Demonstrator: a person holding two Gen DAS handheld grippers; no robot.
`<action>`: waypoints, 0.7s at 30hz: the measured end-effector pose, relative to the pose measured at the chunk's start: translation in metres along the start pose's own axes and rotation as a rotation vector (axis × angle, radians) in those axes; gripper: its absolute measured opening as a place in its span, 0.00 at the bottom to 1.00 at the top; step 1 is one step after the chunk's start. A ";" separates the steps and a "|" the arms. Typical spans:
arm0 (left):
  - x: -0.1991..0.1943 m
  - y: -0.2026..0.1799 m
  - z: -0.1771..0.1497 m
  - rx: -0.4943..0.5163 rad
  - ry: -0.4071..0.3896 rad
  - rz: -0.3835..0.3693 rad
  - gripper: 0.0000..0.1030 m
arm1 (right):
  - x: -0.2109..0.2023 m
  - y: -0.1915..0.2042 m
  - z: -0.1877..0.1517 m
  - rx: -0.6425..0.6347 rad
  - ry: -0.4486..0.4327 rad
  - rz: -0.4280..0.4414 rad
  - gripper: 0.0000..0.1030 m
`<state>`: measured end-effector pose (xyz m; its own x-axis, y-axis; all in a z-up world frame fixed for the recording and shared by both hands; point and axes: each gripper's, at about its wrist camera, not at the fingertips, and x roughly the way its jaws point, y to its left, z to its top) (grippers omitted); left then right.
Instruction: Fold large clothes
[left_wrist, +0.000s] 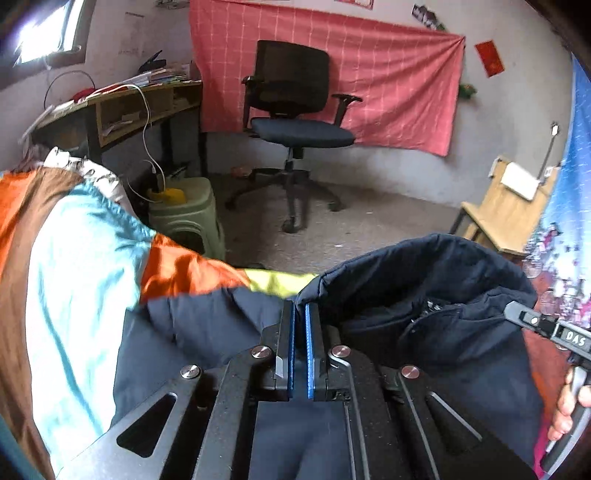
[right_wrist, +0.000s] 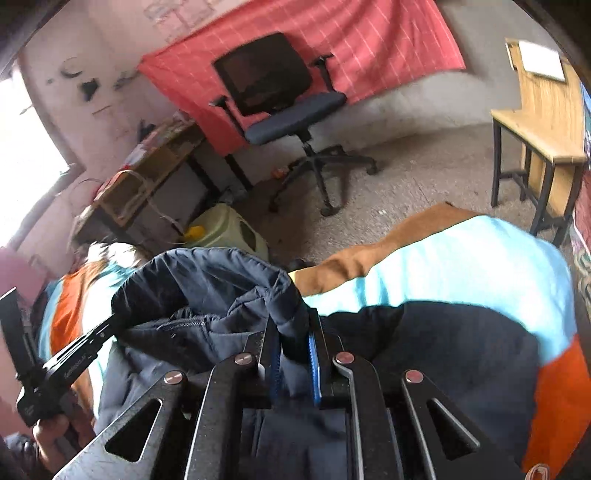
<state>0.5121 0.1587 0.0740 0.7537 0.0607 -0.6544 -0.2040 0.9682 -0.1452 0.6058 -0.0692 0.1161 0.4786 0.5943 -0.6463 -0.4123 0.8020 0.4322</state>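
Jacket (left_wrist: 424, 295), dark navy and padded, lies bunched on a striped bedspread (left_wrist: 74, 266), directly ahead of both grippers. Left gripper (left_wrist: 300, 314) has its jaws nearly together, nipping a thin edge. Right gripper (right_wrist: 295, 332) is clamped on a thick fold. Lifted fabric spans sideways between them. The jacket's far side, sleeves and full outline are hidden.

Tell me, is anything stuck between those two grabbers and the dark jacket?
Nothing visible. The left gripper and right gripper each pinch an edge of the navy jacket directly; only the colourful bedspread lies beneath.
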 end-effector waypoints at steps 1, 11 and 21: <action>-0.010 0.003 -0.008 -0.014 0.005 -0.021 0.02 | -0.009 0.006 -0.008 -0.011 0.004 0.003 0.12; -0.053 0.014 -0.059 -0.021 0.087 -0.093 0.02 | -0.061 0.028 -0.087 -0.098 0.024 -0.030 0.12; -0.013 0.011 -0.086 0.020 0.207 -0.047 0.00 | -0.034 0.027 -0.121 -0.163 0.041 -0.135 0.11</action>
<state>0.4469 0.1478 0.0170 0.6173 -0.0340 -0.7860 -0.1573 0.9735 -0.1657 0.4845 -0.0751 0.0734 0.5071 0.4768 -0.7180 -0.4682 0.8518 0.2350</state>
